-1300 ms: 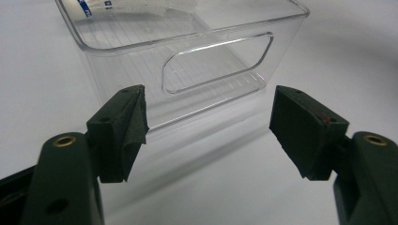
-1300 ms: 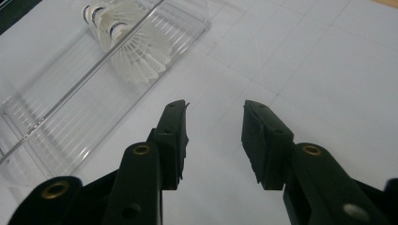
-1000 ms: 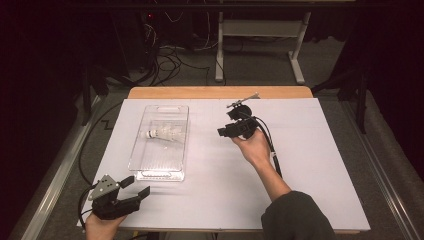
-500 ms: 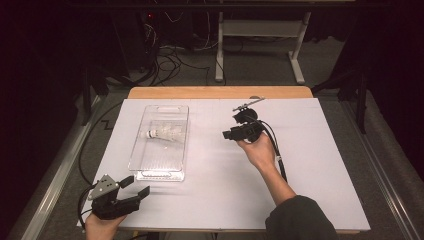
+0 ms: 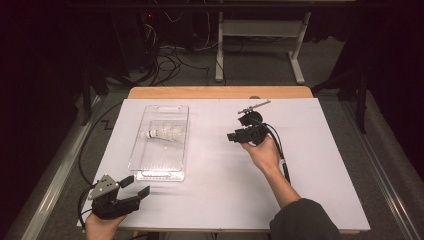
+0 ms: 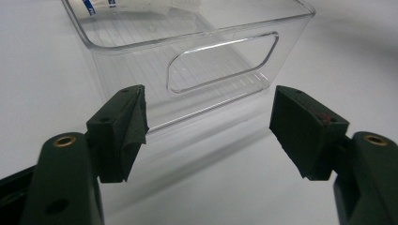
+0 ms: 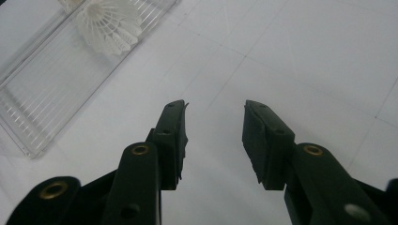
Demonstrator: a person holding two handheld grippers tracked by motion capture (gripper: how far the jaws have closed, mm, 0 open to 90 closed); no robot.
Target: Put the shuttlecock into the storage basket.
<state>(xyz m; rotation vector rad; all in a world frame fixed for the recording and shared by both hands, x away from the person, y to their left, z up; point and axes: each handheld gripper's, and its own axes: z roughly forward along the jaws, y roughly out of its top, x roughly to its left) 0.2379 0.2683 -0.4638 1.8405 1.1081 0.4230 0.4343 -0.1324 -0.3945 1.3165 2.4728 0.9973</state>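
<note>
Inside the clear bin (image 5: 161,143) at its far end lies the shuttlecock (image 5: 163,132); right gripper (image 5: 235,136) beside bin, half-spread, empty. Left gripper (image 5: 136,186) spread wide, empty. Risk: jaws crush feathers.

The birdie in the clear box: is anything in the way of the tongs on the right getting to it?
Only the near wall of the clear box. The right tongs hang open and empty over bare white table, and the shuttlecock lies inside the box, which is open on top, so they could probably come in from above.
</note>
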